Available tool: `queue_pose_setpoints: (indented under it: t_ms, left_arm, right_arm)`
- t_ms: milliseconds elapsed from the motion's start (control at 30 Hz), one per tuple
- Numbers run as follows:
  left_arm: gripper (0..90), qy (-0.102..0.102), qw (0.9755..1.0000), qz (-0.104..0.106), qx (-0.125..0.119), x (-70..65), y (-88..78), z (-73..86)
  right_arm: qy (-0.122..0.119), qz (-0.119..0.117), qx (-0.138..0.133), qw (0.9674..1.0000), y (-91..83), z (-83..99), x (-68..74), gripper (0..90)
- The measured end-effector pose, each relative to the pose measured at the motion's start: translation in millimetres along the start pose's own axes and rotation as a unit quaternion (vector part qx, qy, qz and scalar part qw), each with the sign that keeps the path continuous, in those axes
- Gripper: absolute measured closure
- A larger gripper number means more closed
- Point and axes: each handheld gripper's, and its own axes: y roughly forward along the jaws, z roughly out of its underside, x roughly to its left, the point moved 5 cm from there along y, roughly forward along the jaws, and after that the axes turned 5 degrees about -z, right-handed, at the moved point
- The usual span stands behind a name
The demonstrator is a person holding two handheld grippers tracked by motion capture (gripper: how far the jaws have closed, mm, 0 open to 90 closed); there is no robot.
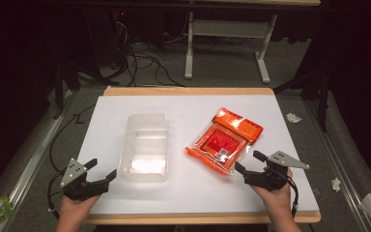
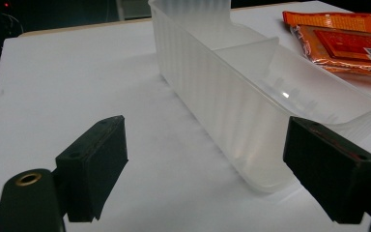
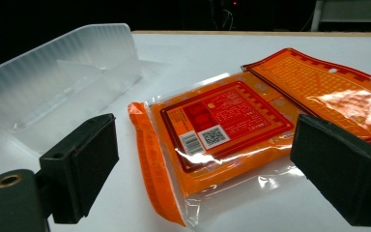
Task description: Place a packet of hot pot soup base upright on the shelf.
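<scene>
A white rectangular surface (image 1: 193,193) w/ a wooden edge is being viewed from above. A clear, ribbed plastic rectangular container (image 1: 145,147) is lying left of centre on it, open side up; an inner divider is being shown in the left gripper view, where the container (image 2: 232,101) is running from the near right to the far middle. A flat orange-and-red packet in clear plastic wrap (image 1: 224,140) is lying right of centre, tilted, apart from the container. Its red label w/ a QR code and barcode is being shown in the right gripper view, where the packet (image 3: 232,130) is resting flat just ahead of the jaws.

The left gripper (image 1: 102,170) is being held in the left hand (image 1: 75,208) at the near left of the surface, jaws spread wide and nothing between them; it is pointing toward the container's near left corner, just beside it but not touching. In its own view the left gripper (image 2: 207,164) is framing the container's near end.

The right gripper (image 1: 249,162) is being held in the right hand (image 1: 275,195) at the near right, jaws also spread wide and empty, w/ tips just at the packet's near edge; contact cannot be told. In its own view the right gripper (image 3: 203,164) is framing the packet.

Cables (image 1: 145,60) and a white frame's legs (image 1: 227,43) are being seen on the floor beyond the surface; crumpled scraps (image 1: 335,183) are lying on the floor at the right.
</scene>
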Motion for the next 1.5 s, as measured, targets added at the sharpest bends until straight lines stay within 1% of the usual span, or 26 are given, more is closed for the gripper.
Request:
queue_pose_setpoints:
  t_ms: [67, 133, 167, 200, 233, 267, 300, 333, 367, 400, 433, 467, 533, 700, 733, 867, 900, 967, 1000, 1133, 1200, 1333, 1400, 1433, 1467, 1500]
  left_arm:
    - [16.4, 0.000, 1.0000, -0.001, -0.001, 0.1, -0.5, -0.3]
    - [16.4, 0.001, 1.0000, -0.001, -0.003, 0.3, -1.3, -0.8]
    - [16.4, 0.001, 1.0000, 0.000, -0.004, 0.2, -1.8, -1.2]
    - [16.4, 0.002, 1.0000, -0.001, -0.004, 0.3, -1.5, -1.1]
    - [16.4, 0.002, 1.0000, -0.001, -0.004, 0.3, -1.5, -1.1]
    - [16.5, 0.000, 1.0000, 0.000, -0.004, 0.0, -0.6, -0.5]
    - [16.5, -0.002, 1.0000, 0.002, -0.004, 0.0, -0.3, -0.3]
    - [16.6, -0.004, 1.0000, 0.001, -0.003, 0.0, 0.3, 0.0]
    - [16.6, -0.004, 1.0000, 0.001, -0.003, 0.0, 0.3, 0.0]
    - [16.6, -0.005, 1.0000, -0.001, -0.001, 0.2, 0.9, 0.5]
    - [16.6, -0.005, 1.0000, -0.001, -0.001, 0.2, 0.9, 0.5]
    - [16.6, -0.005, 1.0000, 0.000, 0.000, -0.6, 1.5, 0.8]
    - [16.6, -0.003, 1.0000, 0.000, 0.001, -1.3, 2.0, 0.9]
    - [16.6, 0.008, 0.9999, 0.000, 0.006, -4.7, 3.7, 1.5]
    - [16.6, 0.011, 0.9999, 0.000, 0.007, -5.6, 3.8, 1.8]
    - [16.6, 0.015, 0.9999, -0.002, 0.007, -6.9, 3.5, 2.8]
    - [16.6, 0.014, 0.9999, -0.003, 0.008, -6.7, 3.3, 3.1]
    - [16.6, 0.011, 0.9999, -0.005, 0.008, -6.1, 2.9, 3.9]
    - [16.6, 0.009, 0.9999, -0.007, 0.008, -5.8, 2.2, 4.6]
    - [16.6, 0.007, 0.9999, -0.008, 0.009, -6.1, 1.0, 5.5]
    - [16.6, 0.009, 0.9999, -0.010, 0.009, -7.1, 0.4, 6.0]
    - [16.6, 0.008, 0.9999, -0.012, 0.009, -7.1, -0.2, 6.9]
    - [16.6, 0.005, 0.9999, -0.014, 0.009, -6.6, -0.4, 7.3]
    - [16.6, 0.004, 0.9998, -0.015, 0.009, -6.2, -0.5, 7.4]
    - [16.6, 0.003, 0.9998, -0.015, 0.009, -5.8, -0.6, 7.7]
    - [16.6, 0.002, 0.9998, -0.015, 0.009, -5.8, -0.6, 7.7]
  right_arm:
    - [0.001, 0.003, 0.000, 1.0000, 0.0, 0.0, -1.1, 10.2]
    - [0.007, 0.014, -0.001, 0.9999, 0.3, -0.4, -7.1, 10.3]
    - [0.018, 0.024, 0.002, 0.9995, 2.7, -0.2, -16.2, 10.3]
    - [0.020, 0.031, 0.004, 0.9993, 4.5, 0.2, -20.4, 9.4]
    - [0.020, 0.031, 0.004, 0.9993, 4.5, 0.2, -20.4, 9.4]
    - [0.026, 0.057, 0.016, 0.9979, 11.5, 1.2, -35.1, 8.3]
    - [0.032, 0.062, 0.019, 0.9974, 14.2, 1.4, -40.2, 7.7]
    - [0.042, 0.063, 0.020, 0.9969, 18.0, 1.3, -47.3, 6.8]
    - [0.042, 0.063, 0.020, 0.9969, 18.0, 1.3, -47.3, 6.8]
    - [0.059, 0.069, 0.029, 0.9954, 26.8, 2.2, -60.3, 5.8]
    - [0.059, 0.069, 0.029, 0.9954, 26.8, 2.2, -60.3, 5.8]
    - [0.060, 0.073, 0.035, 0.9949, 33.2, 3.0, -67.9, 6.0]
    - [0.062, 0.074, 0.037, 0.9946, 35.2, 3.0, -70.7, 5.9]
    - [0.085, 0.093, 0.038, 0.9913, 49.1, -1.4, -96.6, 6.1]
    - [0.088, 0.096, 0.038, 0.9908, 50.4, -1.7, -99.1, 6.2]
    - [0.105, 0.111, 0.049, 0.9871, 67.5, -2.0, -125.7, 6.2]
    - [0.105, 0.111, 0.049, 0.9871, 67.5, -2.0, -125.7, 6.2]
    - [0.113, 0.113, 0.053, 0.9857, 73.4, -3.2, -135.0, 6.5]
    - [0.127, 0.109, 0.047, 0.9848, 76.5, -6.0, -140.3, 7.2]
    - [0.146, 0.106, 0.041, 0.9827, 80.5, -10.8, -149.3, 7.9]
    - [0.169, 0.096, 0.029, 0.9806, 84.1, -15.0, -156.7, 11.5]
    - [0.182, 0.084, 0.028, 0.9793, 89.2, -15.4, -162.1, 15.3]
    - [0.199, 0.084, 0.039, 0.9756, 95.4, -13.3, -164.8, 19.3]
    - [0.198, 0.082, 0.036, 0.9761, 96.5, -13.8, -165.0, 23.0]
    - [0.203, 0.076, 0.030, 0.9756, 97.0, -14.5, -164.6, 28.3]
    - [0.203, 0.076, 0.030, 0.9756, 97.0, -14.5, -164.6, 28.3]
